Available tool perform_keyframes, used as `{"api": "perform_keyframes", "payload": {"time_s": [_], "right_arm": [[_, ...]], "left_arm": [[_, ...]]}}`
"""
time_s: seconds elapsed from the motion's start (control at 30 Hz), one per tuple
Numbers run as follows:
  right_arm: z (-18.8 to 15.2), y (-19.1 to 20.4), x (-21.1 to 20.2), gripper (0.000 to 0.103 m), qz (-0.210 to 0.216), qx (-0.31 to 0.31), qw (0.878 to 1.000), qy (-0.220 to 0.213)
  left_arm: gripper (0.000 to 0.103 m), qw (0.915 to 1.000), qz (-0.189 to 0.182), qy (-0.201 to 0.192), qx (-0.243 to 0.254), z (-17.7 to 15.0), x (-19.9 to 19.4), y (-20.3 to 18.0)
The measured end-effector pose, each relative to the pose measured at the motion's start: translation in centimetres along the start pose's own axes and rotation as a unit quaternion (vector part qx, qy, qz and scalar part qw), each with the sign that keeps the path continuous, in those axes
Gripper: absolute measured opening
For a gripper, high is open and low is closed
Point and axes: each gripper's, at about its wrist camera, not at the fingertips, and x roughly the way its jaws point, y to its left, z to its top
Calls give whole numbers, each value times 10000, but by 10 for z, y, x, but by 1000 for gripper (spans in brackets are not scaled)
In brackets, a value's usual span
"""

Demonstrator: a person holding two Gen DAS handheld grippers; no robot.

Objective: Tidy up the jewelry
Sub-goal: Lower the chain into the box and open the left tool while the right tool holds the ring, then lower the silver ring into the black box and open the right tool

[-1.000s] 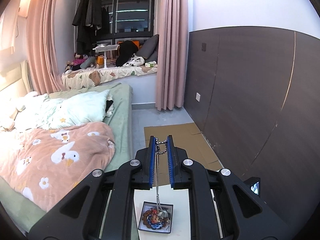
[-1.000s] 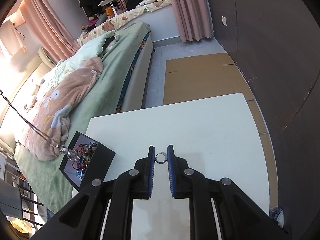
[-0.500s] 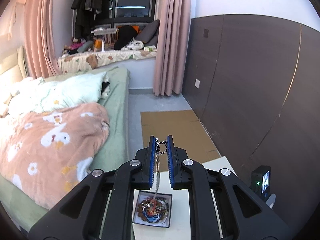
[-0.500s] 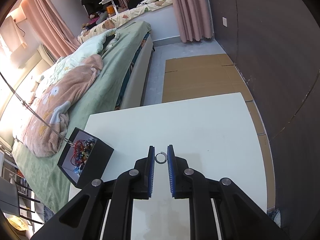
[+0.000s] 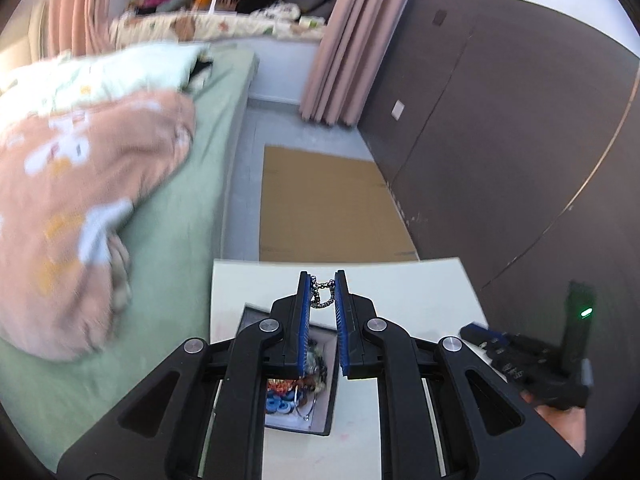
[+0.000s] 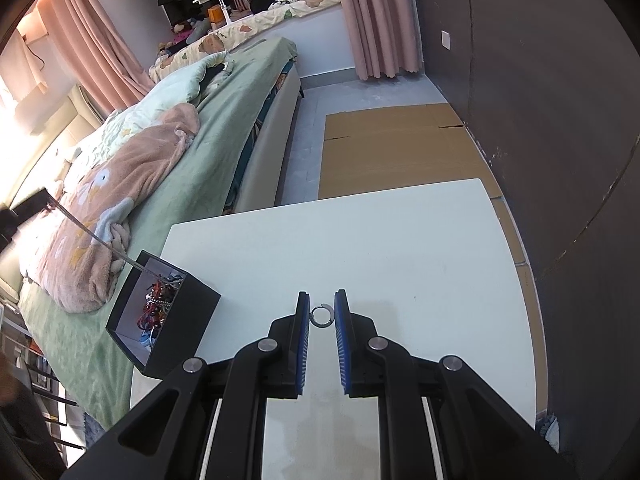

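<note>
Left tongs (image 5: pixel 322 295) pinch a chain (image 5: pixel 322 298) above the box (image 5: pixel 324 416); right tongs (image 6: pixel 322 315) grip a ring (image 6: pixel 322 316).

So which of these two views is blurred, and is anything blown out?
Left wrist view: motion blur smears the pink blanket and the black right gripper; the silver chain between its own pads stays sharp. Right wrist view: sharp throughout, the small silver ring crisp, with overexposed glare at the left edge.
</note>
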Motion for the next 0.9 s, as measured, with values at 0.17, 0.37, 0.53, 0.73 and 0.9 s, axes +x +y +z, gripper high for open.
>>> {"api": "perform_keyframes", "payload": {"time_s": [0.17, 0.37, 0.53, 0.73, 0.9], "right_arm": [[0, 10, 0, 13, 237, -23, 9997, -55], [2, 33, -1, 13, 746, -20, 9971, -154], [3, 58, 2, 13, 1003, -106, 9947, -207], [6, 92, 12, 13, 1344, -205, 9905, -194], [6, 120, 23, 16, 1696, -167, 9853, -135]], "left_arm": [[40, 9991, -93, 358, -221, -25, 33, 18], [62, 9987, -6, 205, -466, -28, 29, 40], [75, 9987, 66, 182, -473, -25, 22, 56], [80, 9981, 93, 130, -594, -26, 14, 76], [84, 9962, 99, 30, -859, -26, 4, 97]]}}
